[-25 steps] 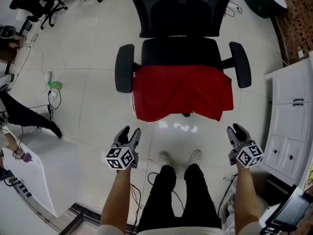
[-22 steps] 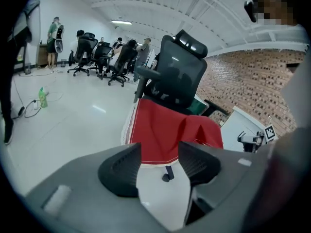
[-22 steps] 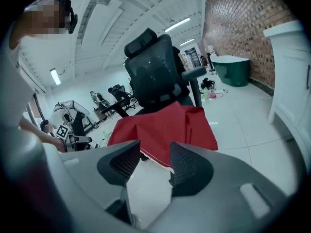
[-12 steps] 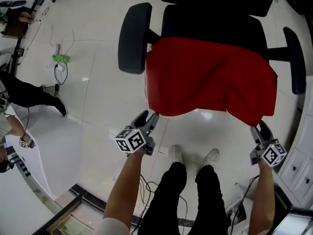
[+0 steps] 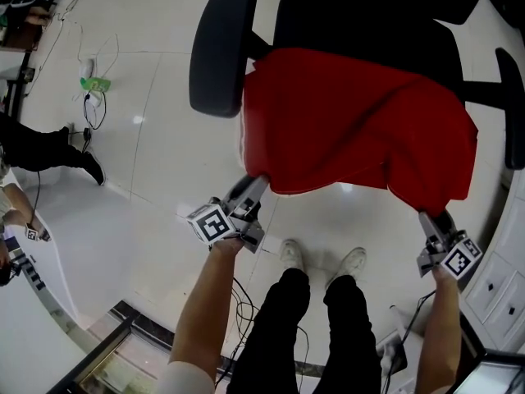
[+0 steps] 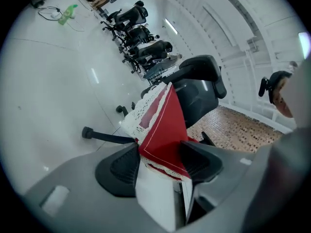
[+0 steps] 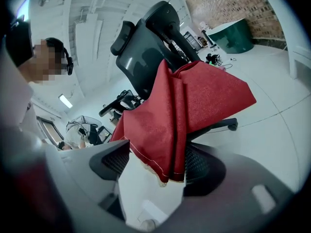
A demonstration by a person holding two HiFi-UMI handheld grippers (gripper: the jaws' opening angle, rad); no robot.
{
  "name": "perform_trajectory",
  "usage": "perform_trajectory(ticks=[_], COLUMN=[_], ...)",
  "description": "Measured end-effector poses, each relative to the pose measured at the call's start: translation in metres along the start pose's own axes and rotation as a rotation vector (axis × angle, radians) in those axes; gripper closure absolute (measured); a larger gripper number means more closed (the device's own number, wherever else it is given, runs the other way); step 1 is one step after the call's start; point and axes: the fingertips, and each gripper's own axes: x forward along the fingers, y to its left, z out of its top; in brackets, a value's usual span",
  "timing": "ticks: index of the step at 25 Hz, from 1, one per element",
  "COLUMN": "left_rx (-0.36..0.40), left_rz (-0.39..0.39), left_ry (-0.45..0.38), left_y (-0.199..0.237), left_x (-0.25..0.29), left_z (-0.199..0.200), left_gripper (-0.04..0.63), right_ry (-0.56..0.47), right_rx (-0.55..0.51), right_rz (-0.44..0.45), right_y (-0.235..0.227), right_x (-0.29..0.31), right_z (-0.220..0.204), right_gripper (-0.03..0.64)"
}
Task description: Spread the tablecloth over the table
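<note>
The tablecloth is soft red cloth with a bumpy white lace edge. It lies in folds over the seat of a black office chair at 12 o'clock from me. Its near edge hangs down off the seat.

My left gripper is at the cloth's 7 o'clock corner. Its jaws are opening, wide apart, and the corner sits loose between them. My right gripper is at the 5 o'clock corner. Its jaws are opening wide too. The red corner hangs between them with a gap on one side.

One fat, round armrest is at 10 o'clock of the cloth. The floor is shiny white tile. My white shoes stand at 6 o'clock, between my arms. A small green thing with wires lies far off at 10 o'clock.
</note>
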Motion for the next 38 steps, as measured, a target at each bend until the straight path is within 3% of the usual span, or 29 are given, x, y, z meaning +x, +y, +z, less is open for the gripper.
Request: perform_trajectory(ticks=[3,6,10,12,13,14,15,16,22,26,30,33,38], left_rx=[-0.087,-0.204,-0.225,-0.186,-0.156,-0.121,-0.083,-0.043,0.232,0.341,0.507,0.568,0.587], left_rz=[0.019,-0.024,-0.091,-0.094,-0.087,-0.075,-0.059,-0.040,0.082,0.051,0.027,0.036,0.004], left_ry=[-0.006,-0.028,-0.033,-0.037,-0.042,-0.046,-0.050,-0.052,-0.046,-0.145,-0.175,-0.201,-0.288], left_y=[0.009,0.008,-0.005,-0.011,-0.014,-0.017,-0.020,-0.023,-0.056,-0.107,-0.164,-0.195,-0.249], left_x=[0.000,0.000,0.009,0.008,0.006,0.003,-0.001,-0.005,-0.024,-0.029,-0.034,-0.044,-0.074], left_z=[-0.006,-0.013,-0.011,-0.008,-0.007,-0.005,-0.005,-0.004,0.006,0.039,0.064,0.073,0.095], left_gripper=[0.314,0.293,0.300,0.423,0.480,0.542,0.562,0.565,0.571,0.572,0.572,0.571,0.572], right_ry=[-0.004,0.011,-0.004,-0.003,0.003,0.008,0.009,0.007,-0.033,-0.167,-0.323,-0.360,-0.458], right_rx=[0.029,0.039,0.065,0.074,0.069,0.062,0.059,0.060,0.018,0.003,0.027,0.029,0.023], right_rz=[-0.002,0.002,0.037,0.060,0.068,0.071,0.073,0.077,0.059,0.070,0.107,0.128,0.162], right_y=[-0.003,-0.001,0.001,0.003,0.004,0.006,0.008,0.011,0.032,0.053,0.075,0.093,0.128], right_x=[0.001,0.001,0.004,0.005,0.005,0.003,0.002,-0.001,-0.016,-0.040,-0.067,-0.081,-0.110], right_z=[-0.001,-0.007,-0.005,-0.004,-0.004,-0.005,-0.006,-0.006,0.000,0.039,0.085,0.104,0.135], right_gripper=[0.273,0.253,0.257,0.305,0.371,0.485,0.552,0.569,0.589,0.591,0.592,0.592,0.592])
